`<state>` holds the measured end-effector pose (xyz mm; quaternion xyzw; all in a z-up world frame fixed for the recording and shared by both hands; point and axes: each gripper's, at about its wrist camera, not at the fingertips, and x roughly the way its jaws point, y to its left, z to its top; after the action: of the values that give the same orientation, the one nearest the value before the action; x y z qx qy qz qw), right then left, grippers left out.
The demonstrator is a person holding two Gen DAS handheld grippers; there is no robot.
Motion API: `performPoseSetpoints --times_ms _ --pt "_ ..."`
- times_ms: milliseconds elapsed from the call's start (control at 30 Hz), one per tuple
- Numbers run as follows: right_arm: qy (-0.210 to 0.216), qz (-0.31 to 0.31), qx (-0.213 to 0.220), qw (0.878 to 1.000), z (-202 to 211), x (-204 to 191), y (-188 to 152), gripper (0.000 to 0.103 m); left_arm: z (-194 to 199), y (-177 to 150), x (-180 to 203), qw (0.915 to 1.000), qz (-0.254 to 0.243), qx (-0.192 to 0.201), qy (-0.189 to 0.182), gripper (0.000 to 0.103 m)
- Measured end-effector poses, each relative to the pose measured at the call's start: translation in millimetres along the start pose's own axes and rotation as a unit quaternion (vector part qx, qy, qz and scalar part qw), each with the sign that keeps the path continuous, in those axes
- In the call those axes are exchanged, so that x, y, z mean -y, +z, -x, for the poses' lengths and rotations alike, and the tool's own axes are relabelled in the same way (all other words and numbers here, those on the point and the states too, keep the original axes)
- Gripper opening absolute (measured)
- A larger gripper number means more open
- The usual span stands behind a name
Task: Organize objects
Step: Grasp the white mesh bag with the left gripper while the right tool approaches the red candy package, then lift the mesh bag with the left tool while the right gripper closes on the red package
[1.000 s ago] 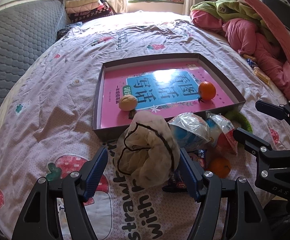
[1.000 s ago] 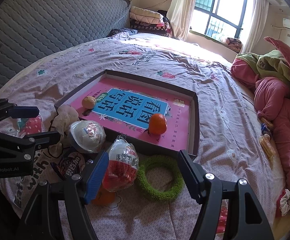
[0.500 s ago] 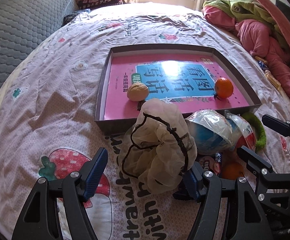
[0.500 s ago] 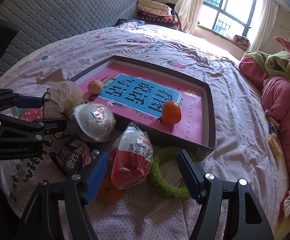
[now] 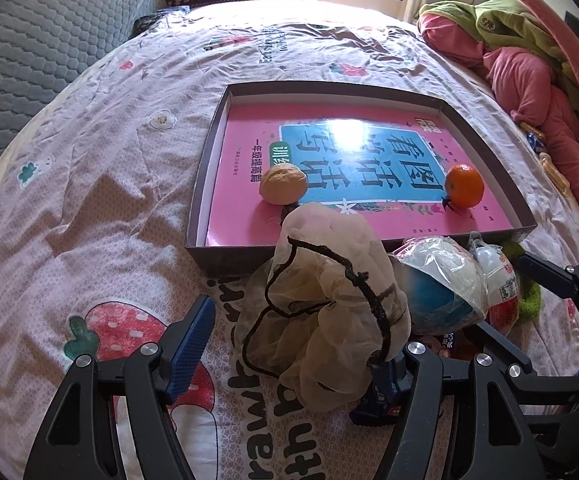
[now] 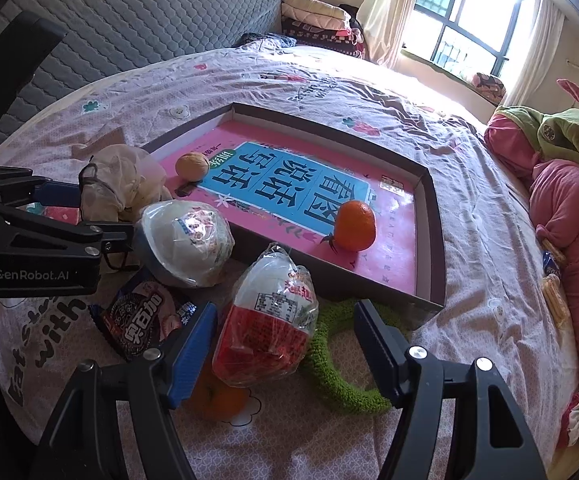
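Two claws were in play, and both of yours stood apart with nothing pinched.

Left wrist view first: your left claw (image 5: 293, 350) hung over the beige mesh pouch (image 5: 329, 312), which sat between the blue pads on the bed (image 5: 101, 168). The left pad was clear of it; the right pad was half hidden behind the mesh, so can't tell if it touched. Just past the pouch was the shallow box (image 5: 205, 172) with a pink book (image 5: 369, 152) lining its floor, a walnut (image 5: 283, 183) near the left side and a mandarin (image 5: 464, 185) toward the right. A wrapped blue-and-white egg toy (image 5: 441, 288) leaned right beside the pouch.

Right wrist view: your right claw (image 6: 285, 344) straddled the wrapped red-and-white egg toy (image 6: 267, 320), pads wide on either side, not pressing. That toy lay outside the box, just in front of its near wall, partly on a green ring (image 6: 341, 380). A second mandarin (image 6: 219, 396) peeked out under it, and a dark snack packet (image 6: 141, 324) lay to the left.
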<state>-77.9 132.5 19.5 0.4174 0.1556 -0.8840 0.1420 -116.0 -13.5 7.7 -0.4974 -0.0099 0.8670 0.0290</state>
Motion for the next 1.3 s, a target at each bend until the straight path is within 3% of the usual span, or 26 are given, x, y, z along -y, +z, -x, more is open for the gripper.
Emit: performPoseSetpoints --times_ms 100,233,467,600,767,900,1300 --pt "0.003 0.001 -0.011 1.000 -7 -3 1 0.068 -4 2 -1 1.0000 0.003 -0.004 -0.003 0.072" --pt "0.010 -0.001 -0.016 1.000 -10 -3 1 0.053 -12 3 -2 0.9999 0.008 -0.010 -0.005 0.072" --pt "0.036 -0.021 -0.012 0.999 -8 5 2 0.051 -17 3 -3 0.9996 0.014 -0.012 -0.022 0.071" --pt "0.039 -0.030 -0.005 0.999 -3 10 2 0.050 -18 1 1 0.9991 0.011 -0.018 -0.036 0.057" --pt "0.042 -0.039 -0.004 0.998 -1 14 3 0.050 -18 0 4 0.9993 0.002 -0.018 -0.032 0.040" --pt "0.042 -0.041 -0.003 0.998 -1 15 4 0.051 -16 -1 7 0.9997 -0.006 -0.010 -0.022 0.022" --pt "0.056 -0.047 -0.002 0.997 -1 15 6 0.050 -2 0 7 0.9995 -0.010 0.004 -0.030 0.017"
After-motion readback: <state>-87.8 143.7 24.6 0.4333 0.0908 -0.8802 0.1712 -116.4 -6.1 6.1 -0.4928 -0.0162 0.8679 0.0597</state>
